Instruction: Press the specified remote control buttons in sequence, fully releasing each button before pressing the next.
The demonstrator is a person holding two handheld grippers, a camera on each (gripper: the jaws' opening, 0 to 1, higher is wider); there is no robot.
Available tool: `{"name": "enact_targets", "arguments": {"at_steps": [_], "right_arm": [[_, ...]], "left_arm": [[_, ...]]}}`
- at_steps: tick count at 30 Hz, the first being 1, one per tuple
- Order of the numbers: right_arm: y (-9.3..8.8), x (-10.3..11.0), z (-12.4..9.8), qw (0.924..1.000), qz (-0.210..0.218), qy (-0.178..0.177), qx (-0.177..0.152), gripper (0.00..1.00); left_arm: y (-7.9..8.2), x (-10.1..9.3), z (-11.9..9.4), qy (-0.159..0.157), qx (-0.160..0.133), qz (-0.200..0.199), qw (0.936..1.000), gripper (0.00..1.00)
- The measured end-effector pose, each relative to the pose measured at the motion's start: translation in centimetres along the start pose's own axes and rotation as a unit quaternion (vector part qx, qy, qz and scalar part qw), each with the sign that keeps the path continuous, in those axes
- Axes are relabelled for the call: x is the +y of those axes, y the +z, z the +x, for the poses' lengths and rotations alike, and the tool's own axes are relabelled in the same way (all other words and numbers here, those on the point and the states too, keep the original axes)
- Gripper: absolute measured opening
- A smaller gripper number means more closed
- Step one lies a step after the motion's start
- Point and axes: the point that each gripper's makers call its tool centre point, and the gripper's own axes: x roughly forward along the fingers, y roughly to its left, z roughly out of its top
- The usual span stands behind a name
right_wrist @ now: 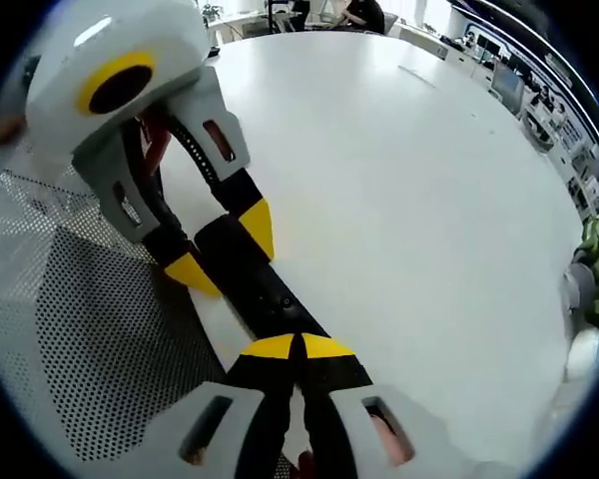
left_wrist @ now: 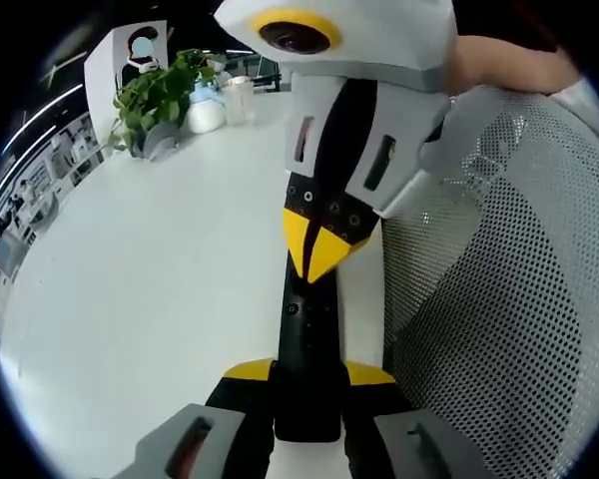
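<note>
Left gripper view: my left gripper (left_wrist: 307,384) pinches the slim black remote control (left_wrist: 307,339); the right gripper (left_wrist: 317,254), jaws together, may press two buttons.

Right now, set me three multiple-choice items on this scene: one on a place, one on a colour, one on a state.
1. Where is the remote?
A. Between the left gripper's jaws
B. On the mesh chair
C. Beside the plant

2. What colour are the grippers' fingertips?
A. Red
B. Yellow
C. Green

3. How do the right gripper's jaws stand?
A. Wide open
B. Shut, tips together on the remote
C. Clamped on a cup

Answers:
1. A: the left gripper clasps the black remote at both sides.
2. B: the fingertips are yellow.
3. B: the right gripper shows no gap and rests on the remote.
</note>
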Motion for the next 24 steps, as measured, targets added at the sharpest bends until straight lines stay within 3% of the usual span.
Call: {"name": "enact_targets", "arguments": {"at_steps": [9, 24], "right_arm": [[0.06, 0.06, 0.00, 0.9998, 0.018, 0.002, 0.008, 0.00], [0.01, 0.10, -0.03, 1.0000, 0.004, -0.002, 0.007, 0.00]], "left_arm": [[0.00, 0.00, -0.02, 0.001, 0.000, 0.000, 1.0000, 0.25], [0.00, -0.01, -0.01, 0.001, -0.001, -0.001, 1.0000, 0.25]]}}
